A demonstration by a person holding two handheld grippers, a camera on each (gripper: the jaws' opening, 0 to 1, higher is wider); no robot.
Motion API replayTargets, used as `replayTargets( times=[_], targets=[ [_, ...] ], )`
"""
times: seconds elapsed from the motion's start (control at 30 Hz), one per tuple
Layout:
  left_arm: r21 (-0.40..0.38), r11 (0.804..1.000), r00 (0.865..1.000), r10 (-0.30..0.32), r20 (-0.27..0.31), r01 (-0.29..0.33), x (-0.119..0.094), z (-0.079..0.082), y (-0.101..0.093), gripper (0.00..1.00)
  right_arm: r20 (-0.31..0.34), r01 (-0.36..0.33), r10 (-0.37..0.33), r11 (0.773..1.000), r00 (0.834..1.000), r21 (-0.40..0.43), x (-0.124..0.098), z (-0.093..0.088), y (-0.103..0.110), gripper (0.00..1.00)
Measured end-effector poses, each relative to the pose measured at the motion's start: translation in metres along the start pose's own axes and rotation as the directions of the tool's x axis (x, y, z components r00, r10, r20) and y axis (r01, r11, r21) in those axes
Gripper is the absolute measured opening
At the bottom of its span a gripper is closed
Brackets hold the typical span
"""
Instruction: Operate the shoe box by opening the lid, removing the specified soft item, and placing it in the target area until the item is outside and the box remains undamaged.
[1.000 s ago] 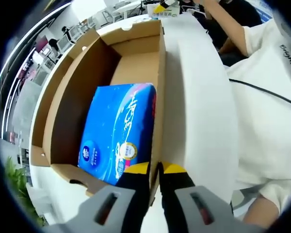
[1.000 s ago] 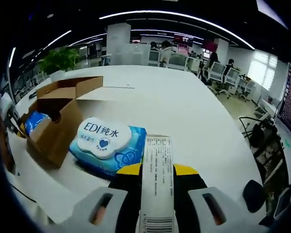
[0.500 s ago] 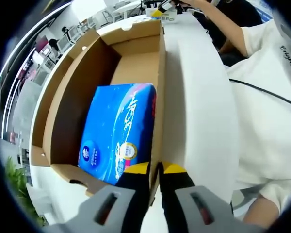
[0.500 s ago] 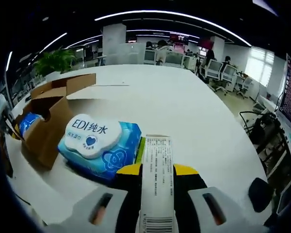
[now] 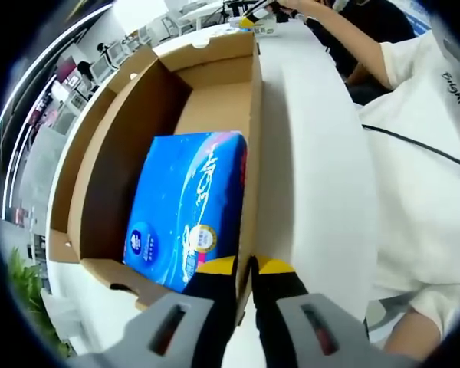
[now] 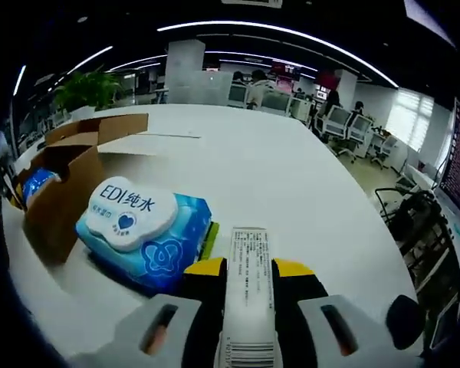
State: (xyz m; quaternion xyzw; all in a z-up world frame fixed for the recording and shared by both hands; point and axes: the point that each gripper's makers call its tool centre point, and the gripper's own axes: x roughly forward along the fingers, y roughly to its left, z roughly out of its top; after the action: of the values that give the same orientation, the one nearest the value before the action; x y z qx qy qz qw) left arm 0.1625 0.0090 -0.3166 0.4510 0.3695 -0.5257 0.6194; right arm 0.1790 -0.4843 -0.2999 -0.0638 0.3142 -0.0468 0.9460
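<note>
Left gripper view: shoe box [image 5: 123, 146] seen open on white table [image 5: 314, 176], blue tissue pack [image 5: 185, 205] lying flat inside. Left hand-held gripper [image 5: 244, 270] clamped narrow on box's near wall edge. Person's white sleeve [image 5: 437, 115] at right.

Right gripper view: shoe box [image 6: 61, 180] at left, blue wet-wipes pack [image 6: 142, 230] lying on table [image 6: 291, 176] just beside it, outside box. Right hand-held gripper [image 6: 248, 268] closed on pack's label flap [image 6: 248, 284].
</note>
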Motion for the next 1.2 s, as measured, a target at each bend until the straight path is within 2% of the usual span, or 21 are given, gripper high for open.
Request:
replayTargets(
  times=[0.23,0.27,0.3,0.33,0.4,0.47,0.5,0.6,0.63,0.67,0.77,0.9,0.97,1.07,1.17,1.2],
  targets=[
    [0.000,1.000,1.000,0.001,-0.002,-0.001,0.000,0.000,0.000,0.07,0.003,-0.019,0.019,1.000,1.000,0.000,0.012,0.003,-0.005,0.22],
    [0.000,1.000,1.000,0.000,-0.004,0.000,0.000,0.000,0.000,0.07,-0.051,0.012,-0.014,0.999,0.999,-0.047,0.018,-0.001,-0.012,0.22],
    [-0.003,1.000,1.000,-0.003,-0.009,0.003,0.000,0.000,0.000,0.07,-0.062,0.014,-0.018,0.998,0.998,-0.060,0.019,-0.002,-0.013,0.22],
    [-0.005,1.000,1.000,-0.004,-0.012,0.004,0.001,0.000,0.000,0.07,-0.034,0.004,-0.005,0.999,0.999,-0.041,0.022,0.004,-0.011,0.22],
    [0.000,1.000,1.000,0.000,-0.009,0.000,0.000,0.000,0.000,0.07,-0.026,-0.003,0.002,1.000,1.000,-0.030,0.021,0.006,-0.014,0.23],
    [0.000,1.000,1.000,0.004,-0.004,-0.004,0.000,0.000,0.000,0.07,-0.012,0.029,-0.029,0.998,1.000,-0.049,0.016,0.004,-0.019,0.24],
    [0.000,1.000,1.000,0.004,-0.004,-0.004,0.000,0.000,0.000,0.07,0.025,0.044,-0.043,0.998,0.999,-0.051,0.011,0.006,-0.022,0.24],
    [-0.007,1.000,1.000,-0.004,-0.007,0.004,0.000,0.000,0.000,0.07,0.107,0.021,-0.020,1.000,0.994,-0.002,0.000,0.010,-0.019,0.26],
    [-0.008,1.000,1.000,-0.006,-0.009,0.006,0.000,0.000,0.000,0.07,0.120,-0.005,0.004,1.000,0.993,0.014,-0.001,0.010,-0.017,0.27],
    [-0.008,1.000,1.000,-0.008,-0.009,0.008,0.000,0.000,0.000,0.07,0.107,-0.020,0.017,0.999,0.994,0.025,-0.002,0.007,-0.016,0.30],
    [-0.006,1.000,1.000,-0.006,-0.006,0.006,0.000,0.000,0.000,0.07,0.165,0.016,-0.020,1.000,0.986,0.026,-0.010,0.012,-0.024,0.36],
    [-0.003,1.000,1.000,0.001,-0.005,-0.001,0.000,0.000,0.000,0.07,0.177,0.002,-0.010,0.999,0.984,0.041,-0.022,0.004,-0.021,0.35],
    [-0.007,1.000,1.000,-0.001,-0.008,0.001,0.000,0.000,0.000,0.07,0.193,0.028,-0.037,0.998,0.980,0.048,-0.027,0.004,-0.022,0.35],
    [-0.010,1.000,1.000,-0.004,-0.011,0.004,0.000,0.000,0.000,0.07,0.196,0.034,-0.040,0.999,0.980,0.034,-0.031,0.000,-0.015,0.35],
    [-0.010,1.000,1.000,-0.005,-0.013,0.004,0.000,0.000,0.000,0.07,0.190,0.093,-0.091,0.996,0.978,0.001,-0.035,-0.004,-0.018,0.33],
    [-0.010,1.000,1.000,-0.005,-0.013,0.005,0.000,0.000,0.000,0.07,0.195,0.093,-0.091,0.996,0.977,-0.002,-0.035,-0.005,-0.018,0.31]
  ],
)
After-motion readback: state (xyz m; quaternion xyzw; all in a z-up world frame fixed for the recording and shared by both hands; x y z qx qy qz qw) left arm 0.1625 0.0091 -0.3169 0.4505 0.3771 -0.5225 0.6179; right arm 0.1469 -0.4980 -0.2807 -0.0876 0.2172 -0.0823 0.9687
